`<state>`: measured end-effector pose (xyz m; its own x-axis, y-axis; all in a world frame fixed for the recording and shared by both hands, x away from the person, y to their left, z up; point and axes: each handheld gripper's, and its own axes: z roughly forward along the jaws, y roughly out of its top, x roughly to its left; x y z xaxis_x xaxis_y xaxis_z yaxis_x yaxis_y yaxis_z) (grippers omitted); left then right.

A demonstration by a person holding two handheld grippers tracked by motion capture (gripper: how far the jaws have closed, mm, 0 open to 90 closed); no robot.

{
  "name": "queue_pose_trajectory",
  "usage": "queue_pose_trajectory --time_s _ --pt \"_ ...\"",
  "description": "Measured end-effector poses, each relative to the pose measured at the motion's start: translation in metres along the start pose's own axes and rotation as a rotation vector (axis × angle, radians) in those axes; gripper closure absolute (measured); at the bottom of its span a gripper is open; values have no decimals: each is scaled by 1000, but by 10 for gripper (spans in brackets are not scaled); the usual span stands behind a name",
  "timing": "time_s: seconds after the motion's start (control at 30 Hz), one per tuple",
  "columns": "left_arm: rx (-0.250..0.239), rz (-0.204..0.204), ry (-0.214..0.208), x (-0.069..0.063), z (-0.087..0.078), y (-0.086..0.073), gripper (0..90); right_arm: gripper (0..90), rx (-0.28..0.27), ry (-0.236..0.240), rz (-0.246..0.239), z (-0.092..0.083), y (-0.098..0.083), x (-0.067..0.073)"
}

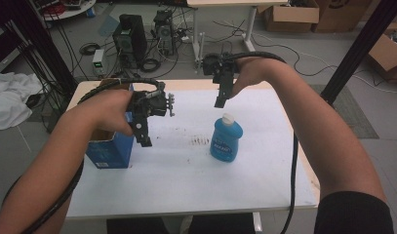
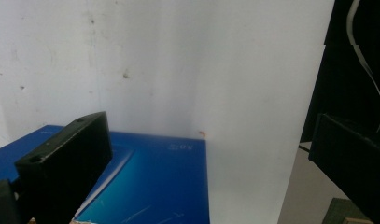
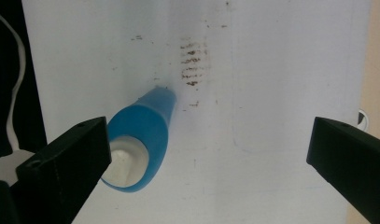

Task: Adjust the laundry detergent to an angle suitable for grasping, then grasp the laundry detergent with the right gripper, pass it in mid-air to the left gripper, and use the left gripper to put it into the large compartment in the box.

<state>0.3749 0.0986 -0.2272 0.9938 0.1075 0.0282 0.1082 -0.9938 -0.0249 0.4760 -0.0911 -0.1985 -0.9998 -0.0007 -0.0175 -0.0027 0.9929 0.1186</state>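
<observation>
Left tool [image 1: 143, 131]: held in the air at centre left of the high view, jaws pointing down, just right of the box [image 1: 110, 148] and above the table [image 1: 186, 185]. In the left gripper view its jaws are spread wide, with nothing between them; the box [image 2: 150, 186] lies at the bottom of that frame, under the left-hand jaw, on the white table [image 2: 178, 60].

Right tool [image 1: 220, 95]: held in the air at upper centre of the high view, jaws pointing down, just above and slightly left of the bottle [image 1: 226, 139]. In the right gripper view its jaws are spread wide and grip nothing. The bottle [image 3: 138, 140] shows at lower left of that frame, seen from above, white cap towards the camera, close beside the left-hand jaw. Contact between jaw and bottle cannot be judged.

Bottle: blue, white cap, standing upright on the table, right of centre in the high view, well apart from the box.

Box: blue, open at the top, standing near the table's left edge at centre left of the high view.

Table surface: white, with a patch of dark marks [image 1: 200, 141] between box and bottle; the same marks [image 3: 193, 65] appear at upper centre of the right gripper view, beyond the bottle.
</observation>
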Motion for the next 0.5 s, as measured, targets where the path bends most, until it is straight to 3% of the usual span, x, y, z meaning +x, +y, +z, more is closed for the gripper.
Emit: queue_pose_trajectory --time_s 0.2,0.5 --pt "-18 11 1 -4 0 2 0 0 1 -5 2 -2 -3 1" --pt "-13 -7 4 -8 1 -6 0 0 22 -10 9 1 -2 3"
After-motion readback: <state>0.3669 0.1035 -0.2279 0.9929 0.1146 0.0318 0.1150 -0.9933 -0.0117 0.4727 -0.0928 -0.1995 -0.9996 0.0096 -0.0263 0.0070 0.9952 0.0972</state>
